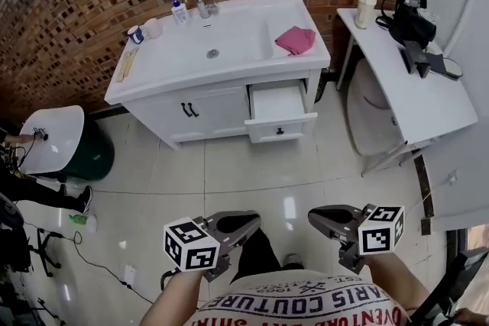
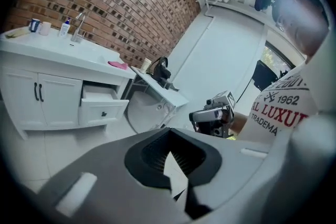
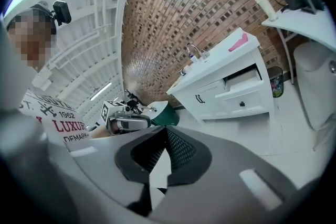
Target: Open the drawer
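A white vanity cabinet (image 1: 191, 109) stands against the brick wall, some way off across the tiled floor. Its right-hand drawer (image 1: 279, 118) is pulled out, black knob facing front; it also shows in the left gripper view as the drawer (image 2: 102, 107) and in the right gripper view as the drawer (image 3: 242, 96). My left gripper (image 1: 248, 222) and right gripper (image 1: 317, 216) hang low at the bottom of the head view, close to my body and far from the cabinet. Both are shut with nothing between the jaws: left gripper (image 2: 169, 139), right gripper (image 3: 165, 135).
On the vanity top lie a pink cloth (image 1: 295, 40), a faucet (image 1: 197, 0), a soap bottle (image 1: 179, 10) and cups (image 1: 145, 30). A white side table (image 1: 412, 88) at the right carries a black device (image 1: 409, 11). A green bin with a white lid (image 1: 57, 143) stands at the left.
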`<action>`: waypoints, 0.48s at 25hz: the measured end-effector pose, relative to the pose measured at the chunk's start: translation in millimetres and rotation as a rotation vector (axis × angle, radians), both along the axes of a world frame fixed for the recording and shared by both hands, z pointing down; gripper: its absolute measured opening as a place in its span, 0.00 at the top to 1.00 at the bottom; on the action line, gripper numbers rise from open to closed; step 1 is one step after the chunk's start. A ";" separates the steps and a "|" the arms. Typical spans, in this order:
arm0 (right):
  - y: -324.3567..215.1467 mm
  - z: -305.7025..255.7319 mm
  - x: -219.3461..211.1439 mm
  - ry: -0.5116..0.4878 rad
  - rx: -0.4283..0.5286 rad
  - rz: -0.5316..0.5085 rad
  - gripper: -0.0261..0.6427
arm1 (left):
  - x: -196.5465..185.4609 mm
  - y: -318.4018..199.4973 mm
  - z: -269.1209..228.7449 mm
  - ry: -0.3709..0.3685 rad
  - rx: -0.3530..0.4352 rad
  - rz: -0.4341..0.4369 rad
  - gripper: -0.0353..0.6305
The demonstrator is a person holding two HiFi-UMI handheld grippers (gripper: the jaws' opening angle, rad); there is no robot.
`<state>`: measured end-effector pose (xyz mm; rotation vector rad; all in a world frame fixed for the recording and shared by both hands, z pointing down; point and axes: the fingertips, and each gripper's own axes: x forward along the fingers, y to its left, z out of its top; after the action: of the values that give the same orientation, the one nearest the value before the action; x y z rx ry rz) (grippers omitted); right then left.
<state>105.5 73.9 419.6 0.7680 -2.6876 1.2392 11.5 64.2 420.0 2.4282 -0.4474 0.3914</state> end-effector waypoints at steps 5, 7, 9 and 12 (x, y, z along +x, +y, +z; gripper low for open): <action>51.1 -22.7 16.6 -0.021 0.041 -0.038 0.95 | 48.5 64.0 -38.0 -0.004 0.071 0.047 0.98; 62.3 -28.6 13.2 -0.019 0.060 -0.056 0.95 | 55.7 81.1 -46.6 -0.003 0.086 0.058 0.98; 70.3 -33.3 5.9 -0.009 0.083 -0.070 0.95 | 54.2 91.5 -48.1 -0.013 0.087 0.062 0.98; 80.6 -38.9 -8.6 -0.007 0.091 -0.086 0.95 | 42.9 99.4 -51.5 -0.019 0.086 0.052 0.98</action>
<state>97.0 154.6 380.7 0.6509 -2.7677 1.1096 54.4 163.6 368.5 2.5252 -0.4180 0.4259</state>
